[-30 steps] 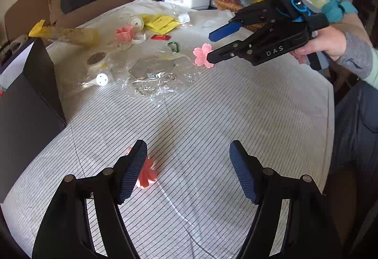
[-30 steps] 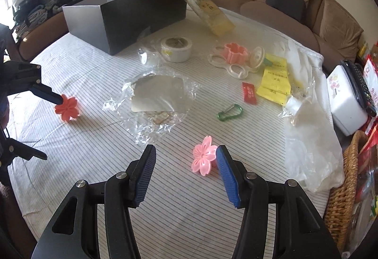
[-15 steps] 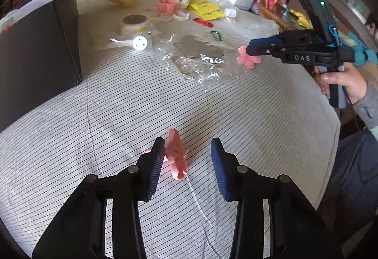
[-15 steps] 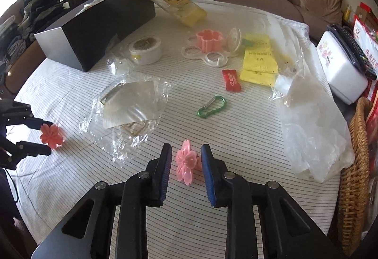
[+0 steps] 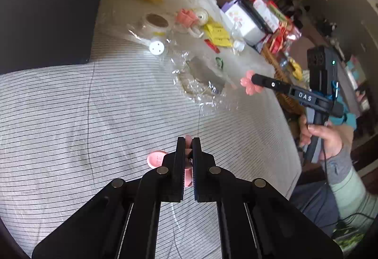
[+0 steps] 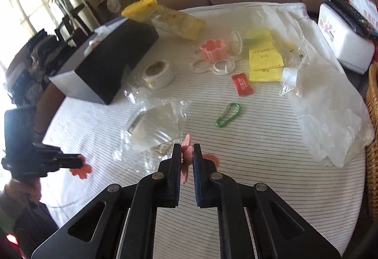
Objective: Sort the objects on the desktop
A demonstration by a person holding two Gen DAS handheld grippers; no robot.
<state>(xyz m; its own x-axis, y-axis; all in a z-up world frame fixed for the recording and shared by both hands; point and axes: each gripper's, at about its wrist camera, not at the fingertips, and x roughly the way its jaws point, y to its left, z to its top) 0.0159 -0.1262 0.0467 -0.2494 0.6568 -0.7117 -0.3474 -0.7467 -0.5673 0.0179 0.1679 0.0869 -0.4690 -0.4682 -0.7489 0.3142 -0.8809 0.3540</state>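
My left gripper (image 5: 188, 143) is shut on a coral-pink flower piece (image 5: 157, 159) and holds it above the striped tablecloth (image 5: 70, 117). It also shows in the right wrist view (image 6: 79, 163) with its flower (image 6: 81, 170). My right gripper (image 6: 187, 149) is shut on a lighter pink flower piece (image 6: 185, 161), lifted over the cloth. In the left wrist view the right gripper (image 5: 256, 79) holds that flower (image 5: 248, 85) at the right.
A black box (image 6: 104, 63) stands at the left. Crumpled clear wrap (image 6: 153, 131), a tape roll (image 6: 158, 74), a green carabiner (image 6: 228, 115), a red sachet (image 6: 242, 85), yellow packets (image 6: 263, 56), a pink flower cutter (image 6: 212, 48) and a plastic bag (image 6: 330, 117) lie around. A wicker basket (image 6: 373, 117) is at the right.
Both grippers have closed fully on their flower pieces and lifted them off the cloth. The left view has swung left, toward the black box.
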